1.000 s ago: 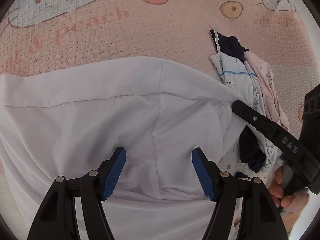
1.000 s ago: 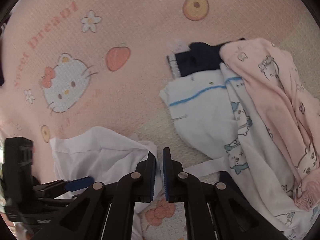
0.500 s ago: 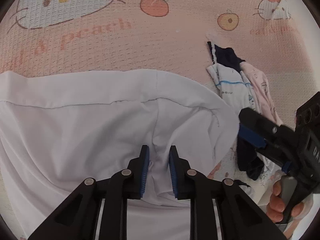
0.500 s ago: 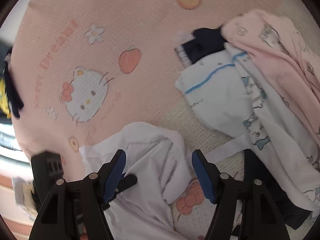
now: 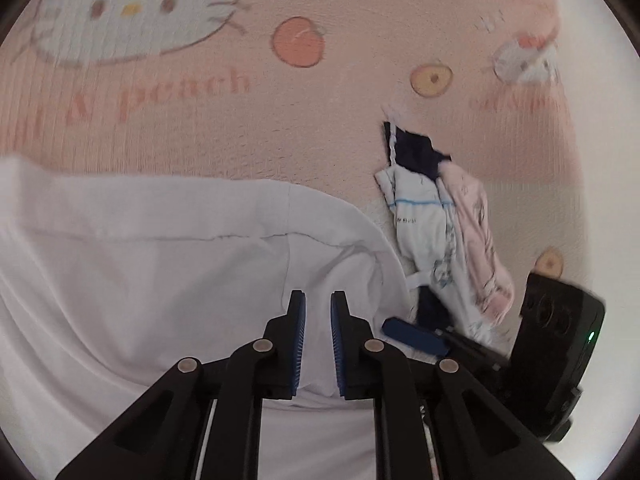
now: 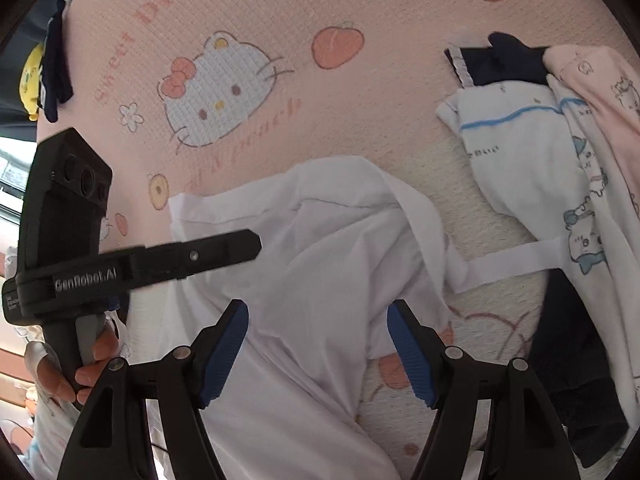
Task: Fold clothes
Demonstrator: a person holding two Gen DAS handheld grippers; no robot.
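Released, the right tool [image 6: 318, 354] gapes above the white shirt [image 6: 320, 272] the left tool [image 5: 318, 338] pinches.

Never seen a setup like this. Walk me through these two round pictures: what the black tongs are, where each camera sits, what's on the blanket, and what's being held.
No robot here: a person holds a two-finger gripper in each hand, with a fisheye camera on each looking along its fingers. The left gripper has just closed and pinches the white garment. The right gripper has just opened, poised over the same cloth without gripping. A hand holding the left tool shows in the right view. All lies on a pink cartoon blanket, beside a pile of unfolded clothes.
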